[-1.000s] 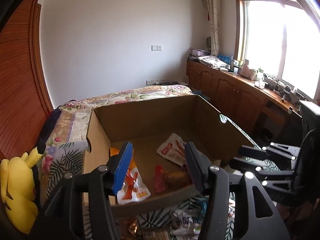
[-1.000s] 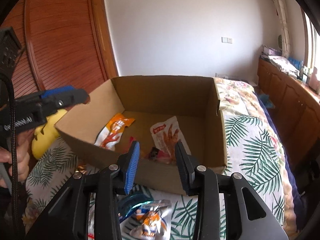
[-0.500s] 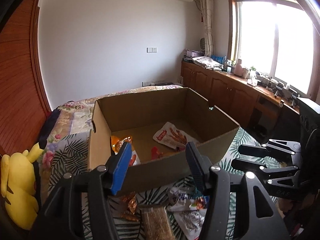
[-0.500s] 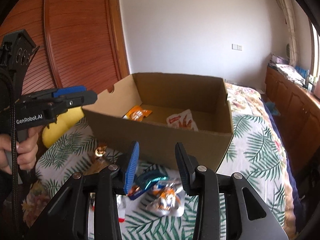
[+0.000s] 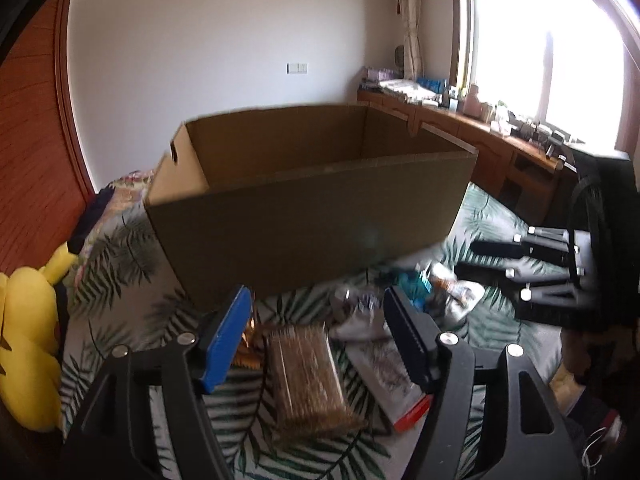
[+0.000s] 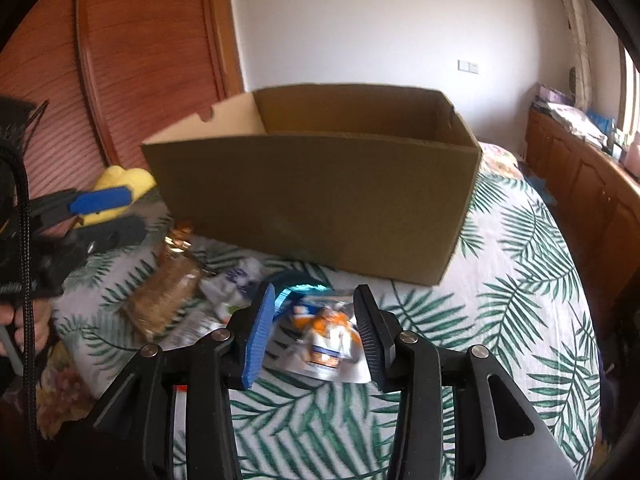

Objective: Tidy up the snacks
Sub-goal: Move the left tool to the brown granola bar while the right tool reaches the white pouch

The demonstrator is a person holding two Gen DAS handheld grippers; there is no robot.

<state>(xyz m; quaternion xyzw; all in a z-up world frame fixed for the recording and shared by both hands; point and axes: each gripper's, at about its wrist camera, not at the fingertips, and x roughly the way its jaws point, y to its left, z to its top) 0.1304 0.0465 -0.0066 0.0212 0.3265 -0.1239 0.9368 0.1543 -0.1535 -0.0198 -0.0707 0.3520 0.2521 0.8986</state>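
An open cardboard box (image 5: pixel 304 216) (image 6: pixel 320 192) stands on the leaf-print bed; its inside is hidden from this low angle. Loose snack packets lie in front of it. My left gripper (image 5: pixel 318 332) is open and empty, low over a brown clear-wrapped packet (image 5: pixel 308 372) that also shows in the right wrist view (image 6: pixel 164 296). My right gripper (image 6: pixel 314 328) is open and empty, low over a white-and-orange packet (image 6: pixel 326 344), with a teal foil packet (image 6: pixel 298 284) just beyond. The right gripper shows in the left wrist view (image 5: pixel 532 264), the left gripper in the right wrist view (image 6: pixel 96 216).
A yellow plush toy (image 5: pixel 24 344) lies at the left of the bed beside the wooden wardrobe (image 6: pixel 132 60). A white packet with a red end (image 5: pixel 388 376) and a gold wrapper (image 6: pixel 180 236) lie among the snacks. A wooden counter (image 5: pixel 480 144) runs under the window at the right.
Both grippers have dropped and pulled back from over the box to just above the packets in front of it. The box's contents have gone out of sight. Both stay open.
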